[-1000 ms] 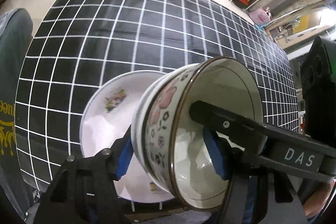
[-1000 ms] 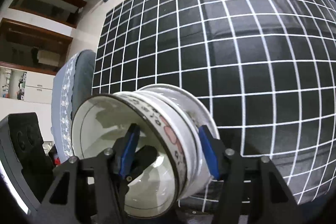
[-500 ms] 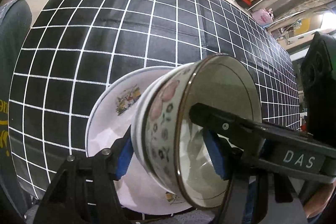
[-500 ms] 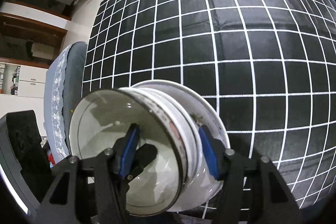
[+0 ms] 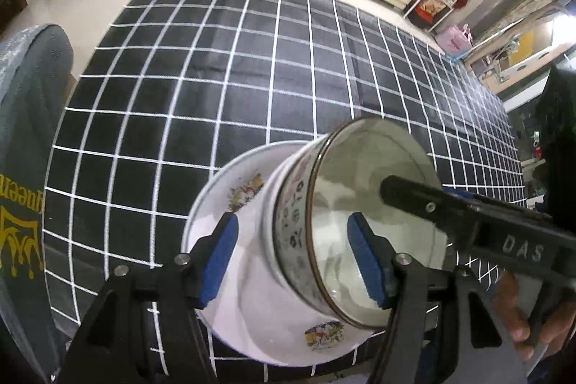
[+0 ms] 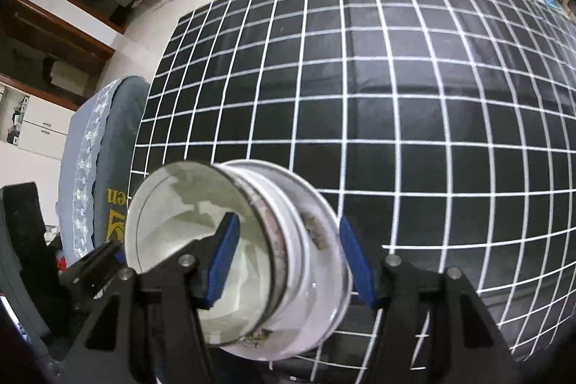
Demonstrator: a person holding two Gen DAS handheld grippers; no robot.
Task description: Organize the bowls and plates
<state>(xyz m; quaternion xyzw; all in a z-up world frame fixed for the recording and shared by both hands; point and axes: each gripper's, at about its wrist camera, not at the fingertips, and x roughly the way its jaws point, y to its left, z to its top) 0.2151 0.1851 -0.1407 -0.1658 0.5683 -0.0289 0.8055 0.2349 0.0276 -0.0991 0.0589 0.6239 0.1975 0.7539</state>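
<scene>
Left wrist view: left hand-held gripper straddles the bowl's wall above the plate. Right hand-held gripper likewise spans that wall; whether either one's pads press it is unclear.

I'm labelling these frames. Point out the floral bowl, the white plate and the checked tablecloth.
floral bowl (image 5: 295,225), left wrist view, patterned outer wall.
white plate (image 5: 248,193), left wrist view, flower print.
checked tablecloth (image 6: 396,96), right wrist view, bare middle.

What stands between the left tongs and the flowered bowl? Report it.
Nothing visible. The left tongs straddle the flowered bowl at its wall, one pad outside, one inside. The plate lies beneath.
</scene>
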